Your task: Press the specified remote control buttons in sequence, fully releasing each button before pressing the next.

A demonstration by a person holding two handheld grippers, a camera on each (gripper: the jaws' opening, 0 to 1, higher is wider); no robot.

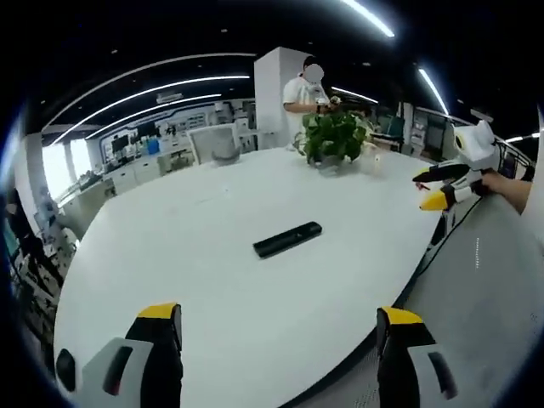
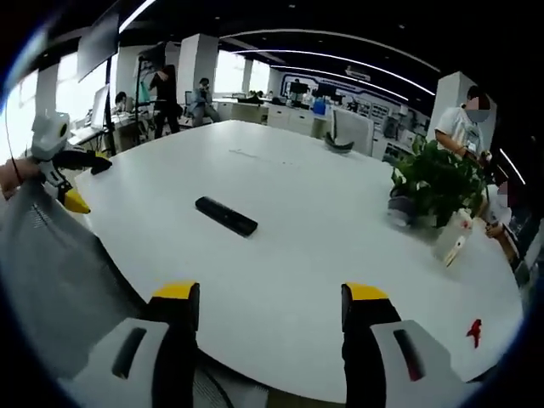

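Observation:
A black remote control (image 1: 287, 239) lies flat near the middle of a large white oval table (image 1: 204, 212). My left gripper (image 1: 279, 319) stands open over the table's near edge, well short of the remote, nothing between its jaws. In the right gripper view the remote (image 2: 226, 215) lies ahead and to the left of my right gripper (image 2: 270, 296), which is open and empty above the table (image 2: 340, 246). Each gripper shows in the other's view: the right gripper (image 1: 422, 191) off the table's right edge, the left gripper (image 2: 87, 182) at the left edge, both with jaws apart.
A potted green plant (image 1: 333, 136) (image 2: 438, 183) stands at the table's far side, with a small white carton (image 2: 455, 238) beside it and a small red object (image 2: 473, 331) nearby. A person (image 1: 306, 89) stands behind the plant. An office chair (image 1: 214, 143) sits at the far edge.

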